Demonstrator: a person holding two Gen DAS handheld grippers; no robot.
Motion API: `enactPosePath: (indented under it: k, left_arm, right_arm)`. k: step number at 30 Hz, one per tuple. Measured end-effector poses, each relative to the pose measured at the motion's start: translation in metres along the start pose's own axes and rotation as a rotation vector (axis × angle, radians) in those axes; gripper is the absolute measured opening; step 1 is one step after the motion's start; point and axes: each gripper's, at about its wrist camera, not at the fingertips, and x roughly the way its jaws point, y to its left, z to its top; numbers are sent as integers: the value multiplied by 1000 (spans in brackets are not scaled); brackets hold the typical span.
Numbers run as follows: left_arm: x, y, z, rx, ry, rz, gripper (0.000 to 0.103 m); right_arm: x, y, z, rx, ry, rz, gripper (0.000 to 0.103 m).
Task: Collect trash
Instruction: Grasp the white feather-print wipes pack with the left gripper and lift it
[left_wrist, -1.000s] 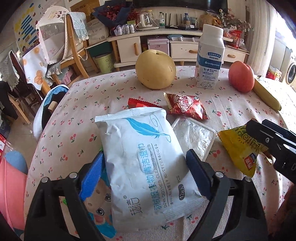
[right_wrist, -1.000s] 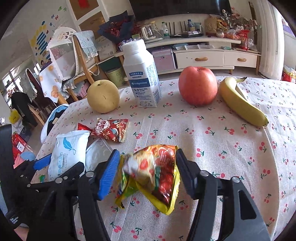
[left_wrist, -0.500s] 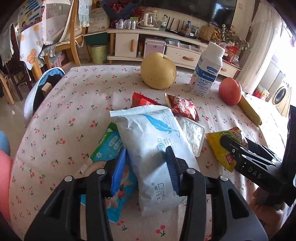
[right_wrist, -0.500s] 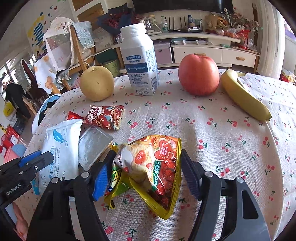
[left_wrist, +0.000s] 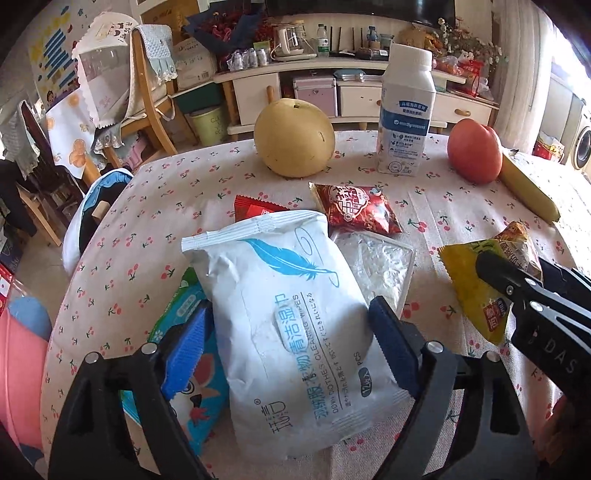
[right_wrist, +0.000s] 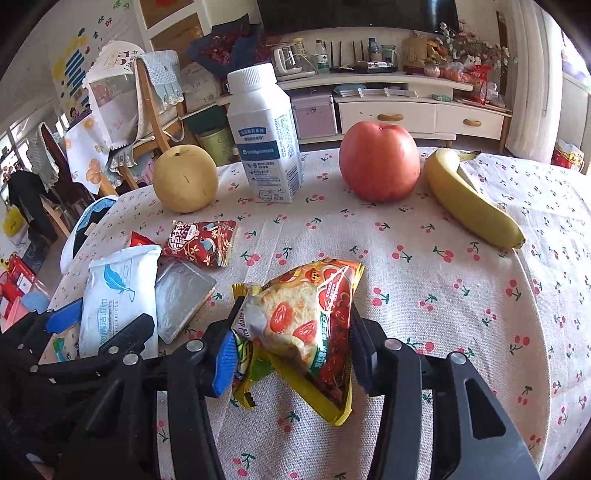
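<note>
My left gripper (left_wrist: 286, 345) is open, its blue pads on either side of a white wet-wipes pack (left_wrist: 291, 317) with a blue feather; the pack lies on a colourful cartoon packet (left_wrist: 192, 373). My right gripper (right_wrist: 291, 343) is shut on a yellow and red dates snack bag (right_wrist: 310, 325), which also shows in the left wrist view (left_wrist: 480, 291). A red snack packet (left_wrist: 354, 208), a small red wrapper (left_wrist: 255, 210) and a clear plastic packet (left_wrist: 376, 266) lie just beyond the wipes pack.
Behind the wrappers on the cherry-print tablecloth (right_wrist: 461, 295) stand a pear (left_wrist: 293, 138), a white milk bottle (left_wrist: 404, 110), an apple (right_wrist: 378, 160) and a banana (right_wrist: 469, 203). A wooden chair (left_wrist: 147, 92) and a low cabinet (right_wrist: 406, 114) lie beyond the table.
My left gripper closed part way on the wipes pack and then opened wide again. My right gripper has closed tighter on the dates bag, crumpling it.
</note>
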Motion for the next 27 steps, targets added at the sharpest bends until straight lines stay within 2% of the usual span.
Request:
enactPosePath:
  k: [2,5,7,8,12,14,20,22,24,26,27]
  left_arm:
    - [-3,0,-1,-1,-7,5,80]
    - [-11,6,-1,-19,-31,0,65]
    - [-15,13,0,-38,-30,-18,44]
    - [-16,17,1,-46,-21,-30,38]
    - [-19,29,-7,-62,13,-102,28]
    - [-21,30,-15,-48,20,-131,28]
    - [-25,32,-37,-99,58,-389,28]
    - [-25,32,-40,-120,52,-415,30]
    - [-20,40,-38,-193,52,-451,43]
    - [-15,43,-34,-248,60,-469,64]
    - [-14,43,-32,-256,59,-466,67]
  right_arm:
    - [-1,0,0,2,0,6,51]
    - [-2,2,0,5,0,19,51]
    - [-3,4,-1,9,-1,30,51]
    - [-3,5,-1,10,0,34,51]
    - [-5,7,-3,10,5,50,51]
    - [-7,9,-4,6,5,55,51]
    - [-7,9,-7,10,22,78,51]
    - [-7,10,-8,-4,24,69,51]
    - [-5,11,-9,-29,43,65,51]
    - [-4,12,-11,-38,47,68,51]
    - [-4,13,-12,-46,51,75,51]
